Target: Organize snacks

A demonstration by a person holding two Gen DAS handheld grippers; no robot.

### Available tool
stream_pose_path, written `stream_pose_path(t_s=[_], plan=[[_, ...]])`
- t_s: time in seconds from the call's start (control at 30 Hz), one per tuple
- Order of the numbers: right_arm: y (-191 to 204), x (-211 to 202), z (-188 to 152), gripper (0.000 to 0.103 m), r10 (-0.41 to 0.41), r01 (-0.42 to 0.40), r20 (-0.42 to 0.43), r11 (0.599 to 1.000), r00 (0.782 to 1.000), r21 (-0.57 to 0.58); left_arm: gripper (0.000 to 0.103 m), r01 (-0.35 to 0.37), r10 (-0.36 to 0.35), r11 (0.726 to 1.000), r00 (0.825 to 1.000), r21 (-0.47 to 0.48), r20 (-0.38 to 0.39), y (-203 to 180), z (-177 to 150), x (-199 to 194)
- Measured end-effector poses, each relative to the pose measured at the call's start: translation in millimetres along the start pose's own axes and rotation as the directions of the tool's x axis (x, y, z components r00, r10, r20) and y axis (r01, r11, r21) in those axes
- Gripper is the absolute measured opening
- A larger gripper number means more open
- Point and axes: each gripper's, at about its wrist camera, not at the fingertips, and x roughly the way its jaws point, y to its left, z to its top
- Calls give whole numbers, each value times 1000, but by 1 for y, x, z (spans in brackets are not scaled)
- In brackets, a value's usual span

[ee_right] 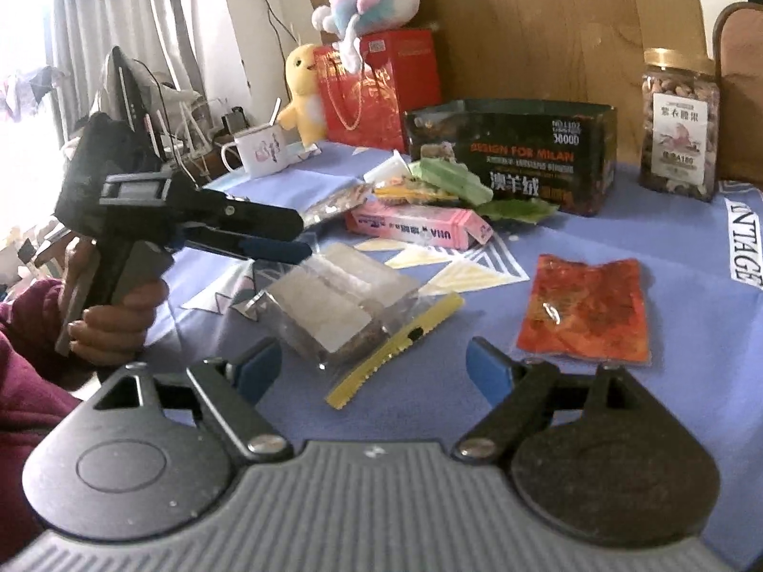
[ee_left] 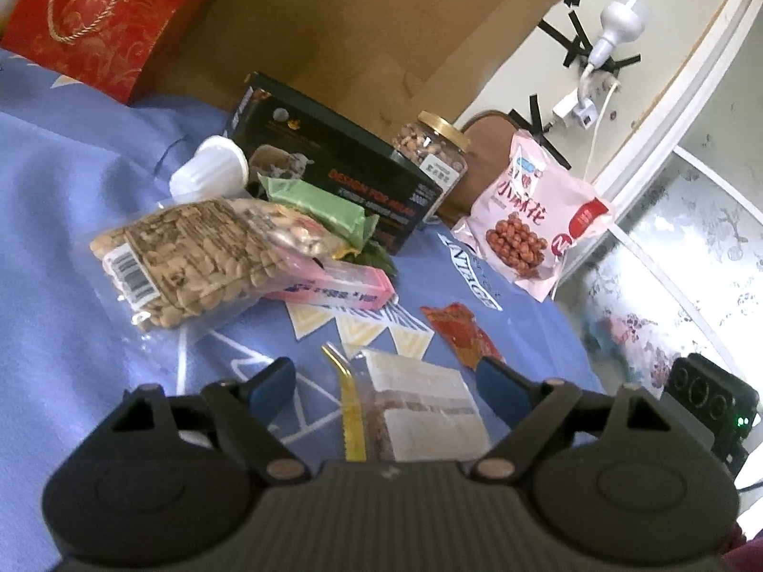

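Lying between left tool (ee_left: 386, 381) tips — cake pack (ee_left: 424, 405)

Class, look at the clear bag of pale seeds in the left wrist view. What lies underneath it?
Under the clear bag of pale seeds a pink rectangular box sticks out, resting on the blue patterned tablecloth. The box's far end is covered.

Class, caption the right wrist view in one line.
Open right gripper faces a clear snack bag on the blue cloth.

Left gripper (ee_left: 384, 383) jaws spread wide, pointing forward and low. Right gripper (ee_right: 374, 364) also wide open, nothing held. Left hand (ee_right: 112, 319) wrapped round its pistol handle.
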Motion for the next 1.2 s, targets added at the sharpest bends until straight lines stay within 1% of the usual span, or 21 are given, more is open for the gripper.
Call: stream_pose_path(t_s=[0.07, 0.17, 0.6, 0.63, 0.83, 1.0, 1.2], plan=[[-2, 5, -1, 87, -9, 9, -23, 1000, 1000, 19, 86, -3, 3, 1000, 1000, 6, -8, -1, 0, 2], [-3, 7, -1, 87, -21, 22, -16, 1000, 1000, 21, 86, -5, 5, 1000, 1000, 6, -16, -1, -1, 3], [14, 28, 7, 87, -59, 57, -30, 996, 998, -69, 86, 18, -15, 999, 998, 46, -64, -11, -5, 12], [15, 29, 7, 87, -61, 59, -29, 996, 998, -72, 88, 16, -13, 999, 998, 47, -65, -11, -5, 13], [18, 37, 11, 87, -56, 54, -23, 996, 998, -65, 89, 26, -22, 998, 997, 56, -70, -15, -7, 15], [23, 45, 15, 80, -41, 40, -16, 997, 999, -59, 89, 25, -21, 998, 997, 56, -69, -15, -7, 15], [23, 47, 16, 80, -29, 29, -8, 999, 1000, -43, 85, 34, -33, 999, 998, 24, -60, -9, -6, 15]])
